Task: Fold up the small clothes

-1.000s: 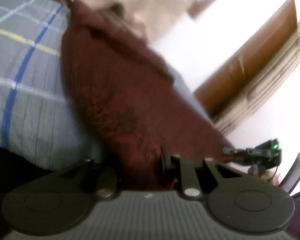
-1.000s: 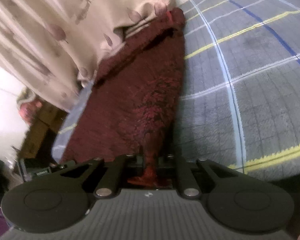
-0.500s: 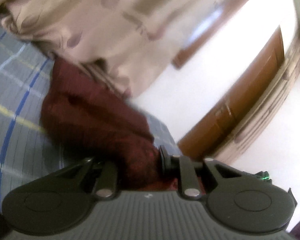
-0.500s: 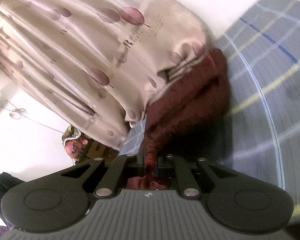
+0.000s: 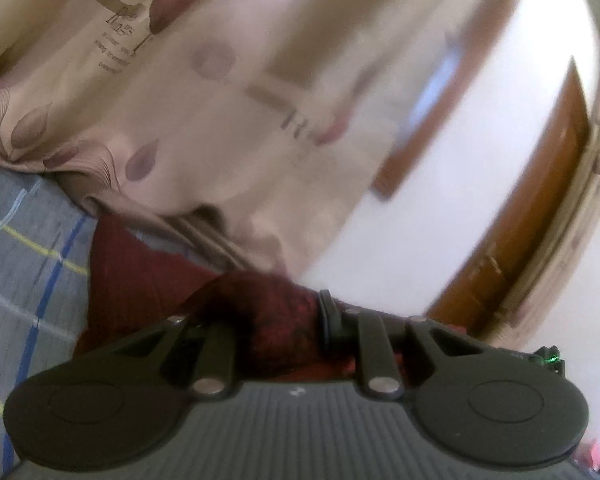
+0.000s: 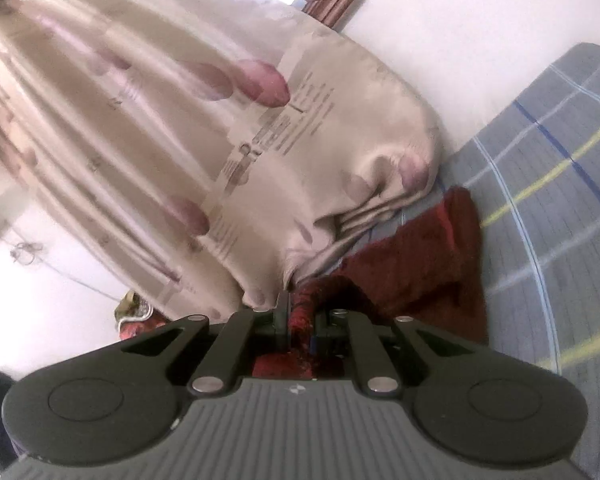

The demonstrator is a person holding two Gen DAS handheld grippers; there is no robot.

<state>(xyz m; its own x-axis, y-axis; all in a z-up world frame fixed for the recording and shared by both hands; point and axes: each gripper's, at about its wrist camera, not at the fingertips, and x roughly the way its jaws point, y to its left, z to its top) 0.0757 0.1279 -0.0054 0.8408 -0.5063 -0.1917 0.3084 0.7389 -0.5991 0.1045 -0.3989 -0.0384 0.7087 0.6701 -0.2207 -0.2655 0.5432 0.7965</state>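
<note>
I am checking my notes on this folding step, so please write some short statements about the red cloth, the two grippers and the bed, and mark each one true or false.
1. The right gripper is shut on the dark red cloth. True.
2. The left gripper is open and holds nothing. False: the red cloth is bunched between its fingers.
3. The bed cover is grey with blue, yellow and white lines. True.
4. The curtain is plain dark green. False: it is beige with purplish leaf shapes and printed text.
5. The whole cloth hangs in the air. False: its far part lies on the bed cover.
</note>
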